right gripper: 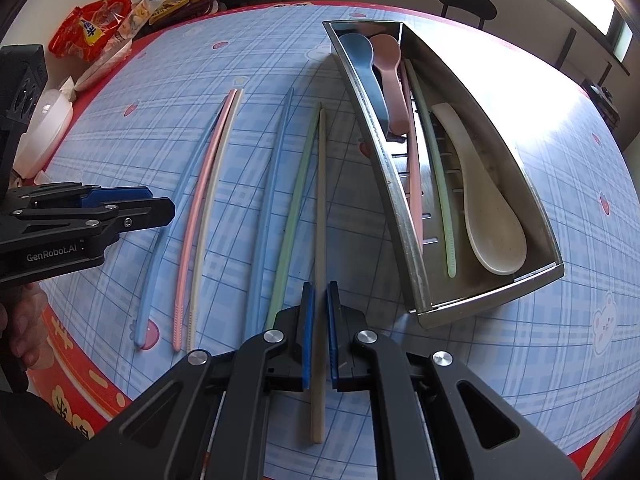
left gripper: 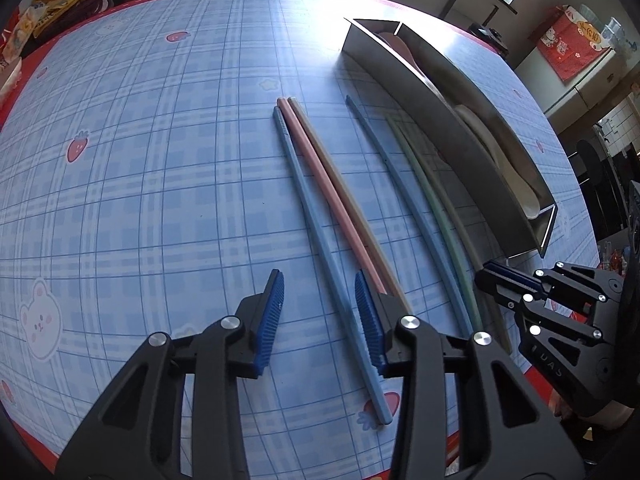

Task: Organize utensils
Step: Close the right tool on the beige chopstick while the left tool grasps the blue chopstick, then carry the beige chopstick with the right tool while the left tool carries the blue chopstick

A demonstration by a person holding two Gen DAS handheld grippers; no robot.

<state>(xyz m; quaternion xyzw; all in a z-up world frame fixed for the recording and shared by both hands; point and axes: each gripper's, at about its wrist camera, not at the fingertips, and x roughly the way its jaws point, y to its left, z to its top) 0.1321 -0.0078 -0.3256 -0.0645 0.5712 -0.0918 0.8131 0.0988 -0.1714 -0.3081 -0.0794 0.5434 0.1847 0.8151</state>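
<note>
Table layout: 6 loose chopsticks L of the tray, both grippers at the near edge.

On my R wrist cam the tray (right gripper: 400,216) sits on the table (right gripper: 560,360), R of centre, running near to far. In it: 2 far spoons (right gripper: 390,72) side by side at the far end, 1 near spoon (right gripper: 492,216) along the R wall, and 2 tray chopsticks (right gripper: 440,184) btwn that spoon and the L wall. L of the tray lie the R trio (right gripper: 296,200), then the L trio (right gripper: 200,208), all roughly parallel to it. The R trio's end stick (right gripper: 319,200), nearest the tray, runs btwn my right gripper (right gripper: 320,292) pads. My left gripper (left gripper: 320,284) straddles the L trio's leftmost stick (left gripper: 316,240). Snack bags (right gripper: 92,28) sit at the far L corner.
</note>
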